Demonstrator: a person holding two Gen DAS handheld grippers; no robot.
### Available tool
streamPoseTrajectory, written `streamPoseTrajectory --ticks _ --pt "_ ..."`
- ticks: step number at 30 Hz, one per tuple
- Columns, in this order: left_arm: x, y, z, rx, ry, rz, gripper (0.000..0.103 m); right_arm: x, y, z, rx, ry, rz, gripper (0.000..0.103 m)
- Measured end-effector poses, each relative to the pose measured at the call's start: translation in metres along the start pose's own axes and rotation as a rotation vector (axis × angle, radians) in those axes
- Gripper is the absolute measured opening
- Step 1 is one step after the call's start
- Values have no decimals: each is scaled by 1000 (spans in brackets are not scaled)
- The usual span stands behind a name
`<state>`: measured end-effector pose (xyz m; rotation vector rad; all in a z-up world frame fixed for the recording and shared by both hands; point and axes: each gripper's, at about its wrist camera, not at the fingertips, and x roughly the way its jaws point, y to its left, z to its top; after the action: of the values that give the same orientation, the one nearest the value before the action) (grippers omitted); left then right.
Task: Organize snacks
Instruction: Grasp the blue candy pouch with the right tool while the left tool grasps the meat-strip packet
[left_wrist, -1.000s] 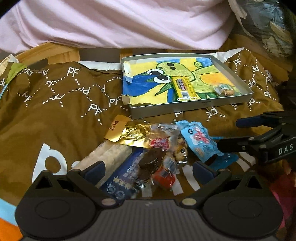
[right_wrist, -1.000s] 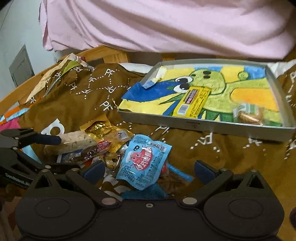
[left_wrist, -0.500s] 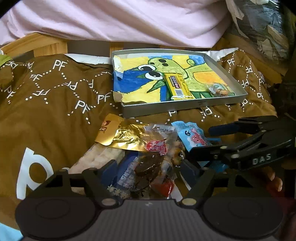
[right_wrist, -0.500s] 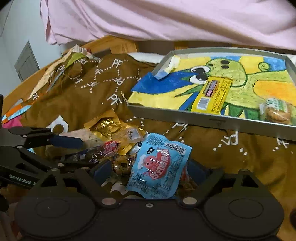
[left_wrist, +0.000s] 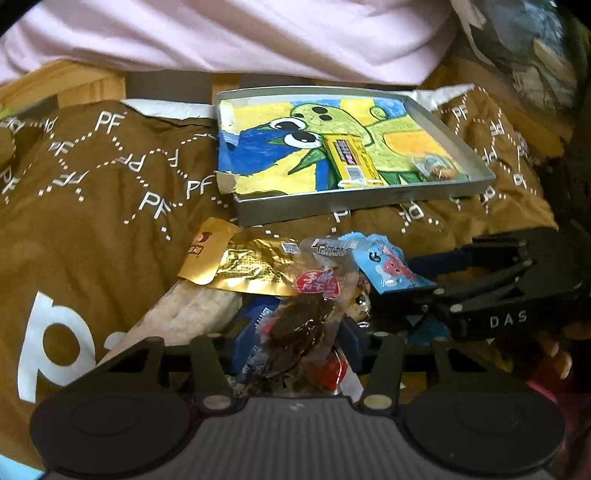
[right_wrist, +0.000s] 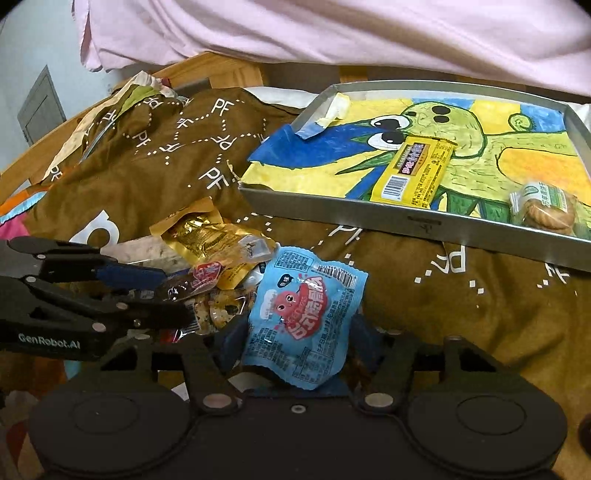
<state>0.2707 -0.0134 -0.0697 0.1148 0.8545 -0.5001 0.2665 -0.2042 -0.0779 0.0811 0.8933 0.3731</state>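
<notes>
Fingers (right_wrist: 229, 341) pinching blue packet (right_wrist: 304, 317)

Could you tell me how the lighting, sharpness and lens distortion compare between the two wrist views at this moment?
Left wrist view: dim and warm, slightly soft, the tray edges bowed by the fisheye, corners vignetted black, glare on the gold packet. Right wrist view: brighter and crisper, print on the blue packet and yellow bar is sharp, with the same barrel bending and dark corners.

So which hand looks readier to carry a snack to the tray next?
Right: its gripper has the blue packet between its jaws, nearest the tray. The left gripper is around a dark snack in the pile.
</notes>
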Motion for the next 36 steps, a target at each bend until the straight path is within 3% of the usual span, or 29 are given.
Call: streamPoseTrajectory --ticks 8,13,19,29,36 --pt "1 -3 1 -11 9 11 53 1 -2 1 10 -5 -14 63" --pt "-6 -10 1 -39 19 57 47 -2 10 -2 -67 2 -57 61" --pt "-13 -6 0 -88 18 35 47 -9 23 -6 -159 -9 -83 60" --pt "-2 -11 1 47 8 5 58 -23 24 -15 -189 -11 -117 60" --pt "-3 -11 -2 36 26 22 49 -30 23 -13 -189 -29 -132 60"
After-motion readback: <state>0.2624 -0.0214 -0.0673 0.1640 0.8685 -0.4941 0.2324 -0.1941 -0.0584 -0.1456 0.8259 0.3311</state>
